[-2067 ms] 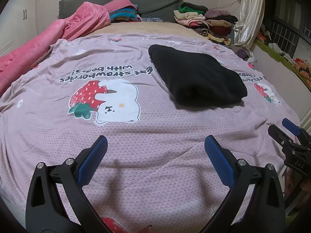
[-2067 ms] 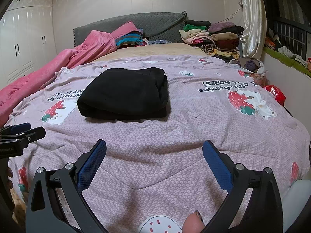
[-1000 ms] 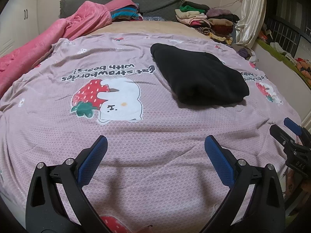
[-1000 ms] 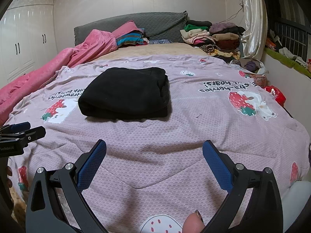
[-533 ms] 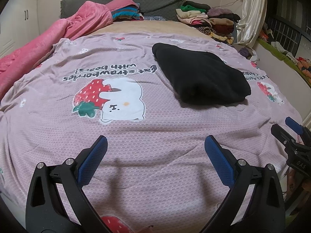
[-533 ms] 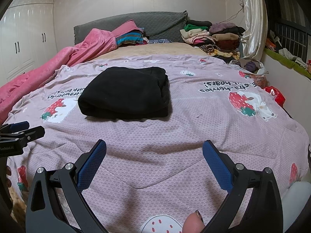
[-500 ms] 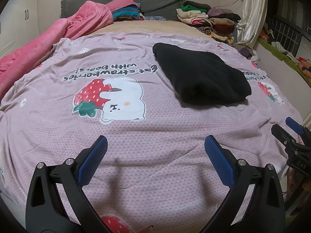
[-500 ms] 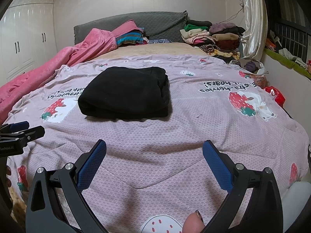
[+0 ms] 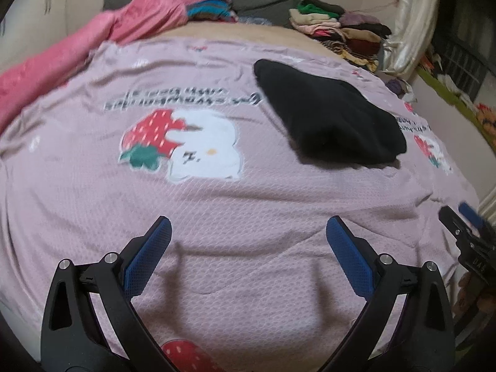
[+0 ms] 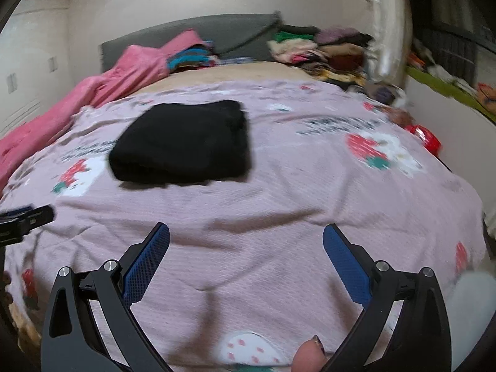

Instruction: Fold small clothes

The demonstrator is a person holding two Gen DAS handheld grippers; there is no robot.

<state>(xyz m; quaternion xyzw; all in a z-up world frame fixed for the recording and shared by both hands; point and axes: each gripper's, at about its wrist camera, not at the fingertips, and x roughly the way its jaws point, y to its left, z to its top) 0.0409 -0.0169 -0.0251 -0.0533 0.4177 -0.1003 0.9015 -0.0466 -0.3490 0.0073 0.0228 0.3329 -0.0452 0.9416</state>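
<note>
A folded black garment (image 9: 328, 117) (image 10: 186, 142) lies flat on the pink strawberry bedspread (image 9: 217, 204) (image 10: 294, 192), around the middle of the bed. My left gripper (image 9: 248, 232) hovers open over the bedspread near the foot of the bed, well short of the garment and to its left. My right gripper (image 10: 246, 238) is open too, empty, with the garment ahead and to the left. Each gripper shows at the edge of the other's view: the right gripper (image 9: 465, 226) and the left gripper (image 10: 24, 217).
A pink blanket (image 9: 93, 43) (image 10: 93, 93) runs along the left side up to the grey headboard (image 10: 217, 34). A stack of folded clothes (image 9: 341, 34) (image 10: 319, 52) sits at the far right corner. A curtain (image 9: 409, 15) and a wall close the right side.
Both views have shifted slightly and are now motion-blurred, the right one more so. The black garment lies as before. Both grippers stay open and empty.
</note>
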